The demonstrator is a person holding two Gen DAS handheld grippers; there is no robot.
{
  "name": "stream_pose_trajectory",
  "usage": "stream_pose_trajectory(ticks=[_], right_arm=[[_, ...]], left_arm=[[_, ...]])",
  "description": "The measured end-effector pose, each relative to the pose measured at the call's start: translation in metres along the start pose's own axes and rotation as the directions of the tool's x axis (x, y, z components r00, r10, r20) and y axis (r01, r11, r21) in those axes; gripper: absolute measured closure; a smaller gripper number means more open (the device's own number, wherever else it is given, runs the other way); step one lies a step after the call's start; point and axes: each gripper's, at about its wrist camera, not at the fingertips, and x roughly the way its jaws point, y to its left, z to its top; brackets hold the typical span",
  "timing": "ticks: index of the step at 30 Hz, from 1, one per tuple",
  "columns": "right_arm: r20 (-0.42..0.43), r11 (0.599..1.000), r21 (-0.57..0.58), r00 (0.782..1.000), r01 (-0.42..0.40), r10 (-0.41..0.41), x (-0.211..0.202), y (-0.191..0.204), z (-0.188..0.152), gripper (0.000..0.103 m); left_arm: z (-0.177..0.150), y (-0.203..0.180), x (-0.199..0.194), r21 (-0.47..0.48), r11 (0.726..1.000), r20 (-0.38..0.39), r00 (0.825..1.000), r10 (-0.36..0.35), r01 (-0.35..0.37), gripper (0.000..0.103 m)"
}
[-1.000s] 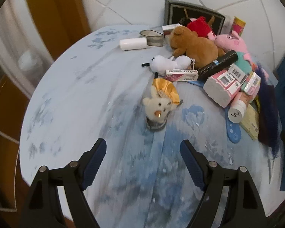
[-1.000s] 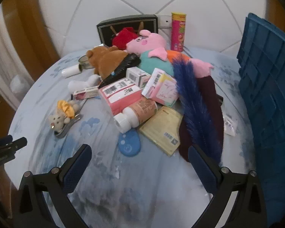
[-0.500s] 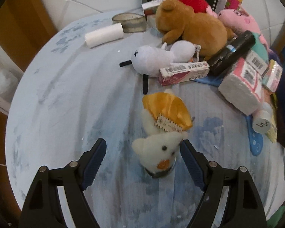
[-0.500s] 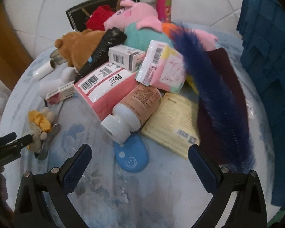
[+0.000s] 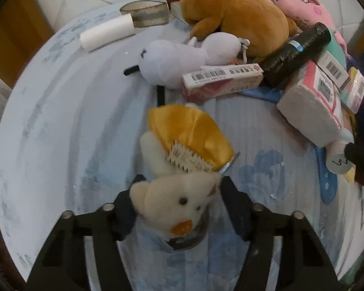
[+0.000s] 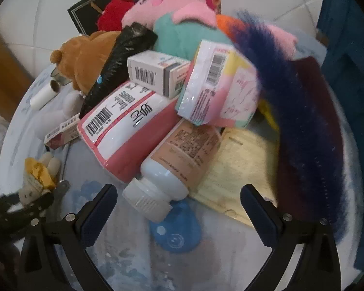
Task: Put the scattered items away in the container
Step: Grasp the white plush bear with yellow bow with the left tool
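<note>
Now our left gripper [image 5: 177, 203] is closing on the cream toy's [image 5: 174, 206] head, near the bottle [image 6: 174, 162] | right gripper [image 6: 179, 208] gaping, empty | risk — plush squashes, toy slips out

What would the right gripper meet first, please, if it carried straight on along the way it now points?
Most likely the white-capped bottle, which lies on its side ahead of the right gripper, its cap nearest the open jaws. Depth is hard to judge.
</note>
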Motion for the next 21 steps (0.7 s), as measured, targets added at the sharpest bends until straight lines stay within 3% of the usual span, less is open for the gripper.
stream_pose_trajectory(ticks=[3, 6, 17, 21], right_arm=[[0.004, 1.0, 0.013, 1.0, -0.008, 0.008, 0.002, -0.001, 0.001, 0.002], [-0.002, 1.0, 0.016, 1.0, -0.013, 0.013, 0.005, -0.001, 0.003, 0.014], [-0.02, 0.998, 0.047, 0.999, -0.045, 0.046, 0.031, 0.006, 0.014, 0.014], [-0.018, 0.997, 0.07, 0.999, -0.033, 0.034, 0.038, 0.001, 0.017, 0.016]], left_arm=[[0.001, -0.005, -0.002, 0.01, 1.0, 0.015, 1.0, 0.005, -0.005, 0.047], [0.002, -0.01, -0.001, 0.02, 1.0, 0.022, 1.0, 0.011, -0.011, 0.048], [0.003, -0.016, 0.009, 0.022, 1.0, 0.027, 0.999, 0.019, -0.02, 0.048], [0.003, -0.019, 0.005, 0.023, 1.0, 0.036, 0.999, 0.009, -0.01, 0.053]])
